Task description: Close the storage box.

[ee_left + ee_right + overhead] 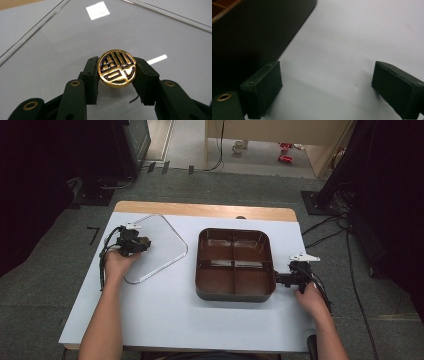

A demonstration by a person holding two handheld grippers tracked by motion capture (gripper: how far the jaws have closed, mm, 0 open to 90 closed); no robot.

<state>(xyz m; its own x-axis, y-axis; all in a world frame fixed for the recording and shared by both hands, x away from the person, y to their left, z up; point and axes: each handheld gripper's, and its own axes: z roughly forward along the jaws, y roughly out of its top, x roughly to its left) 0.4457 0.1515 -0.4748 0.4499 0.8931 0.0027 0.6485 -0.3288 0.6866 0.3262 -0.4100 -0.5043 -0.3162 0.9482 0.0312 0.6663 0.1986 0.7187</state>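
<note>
gold knob (116, 68) clamped in left tool (116, 75)

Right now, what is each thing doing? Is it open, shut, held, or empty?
Left gripper: jaws shut on the gold knob.
Gold knob: held, sitting on the clear lid.
Clear lid: off the box, flat on the table.
Brown box: uncovered, all four sections empty.
Right gripper: jaws open, holding nothing, beside the box.
</note>
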